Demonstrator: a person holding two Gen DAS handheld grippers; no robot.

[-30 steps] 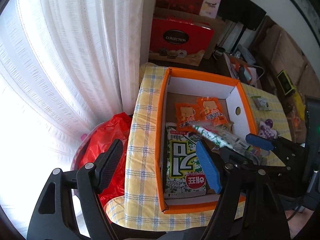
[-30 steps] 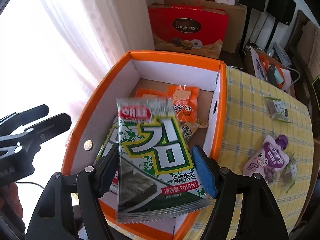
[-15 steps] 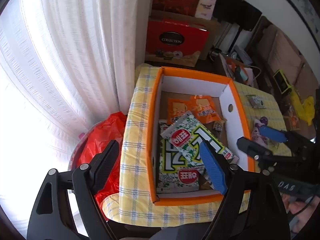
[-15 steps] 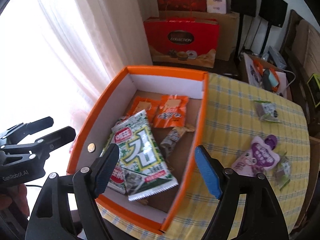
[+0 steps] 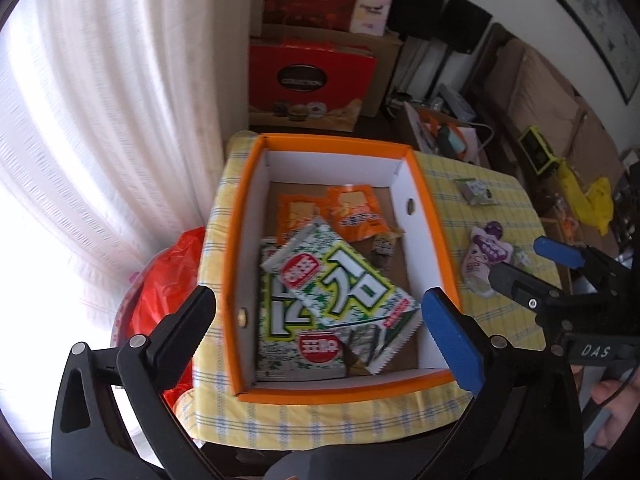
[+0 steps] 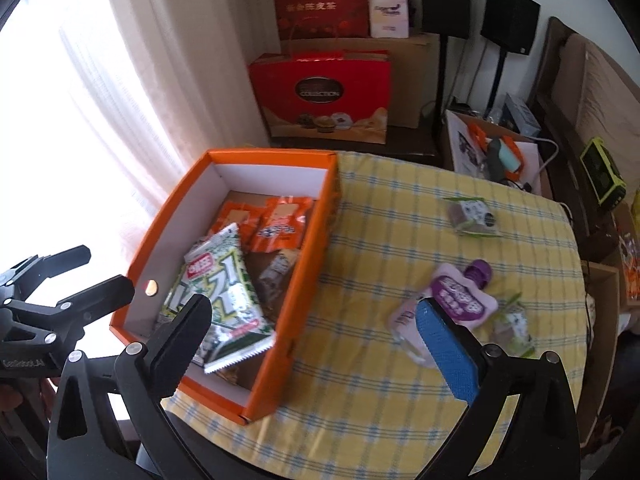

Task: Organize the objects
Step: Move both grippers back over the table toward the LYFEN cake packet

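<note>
Fingers (image 6: 446, 356) of right gripper (image 6: 316, 344) now spread apart and empty; left gripper (image 5: 320, 328) likewise apart. Seaweed packet (image 5: 344, 284), clamped a second ago, now lying released inside orange box (image 5: 436, 232). Purple pouch (image 6: 460, 300) waiting on tabletop (image 6: 384, 232), probably next.

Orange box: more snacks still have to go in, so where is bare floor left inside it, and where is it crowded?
In the orange box, bare brown floor shows along the right wall, beside the top seaweed pack and the small dark wrapper, and in a thin strip by the far wall behind the orange packets. The left and near parts are crowded with stacked seaweed packs.
</note>
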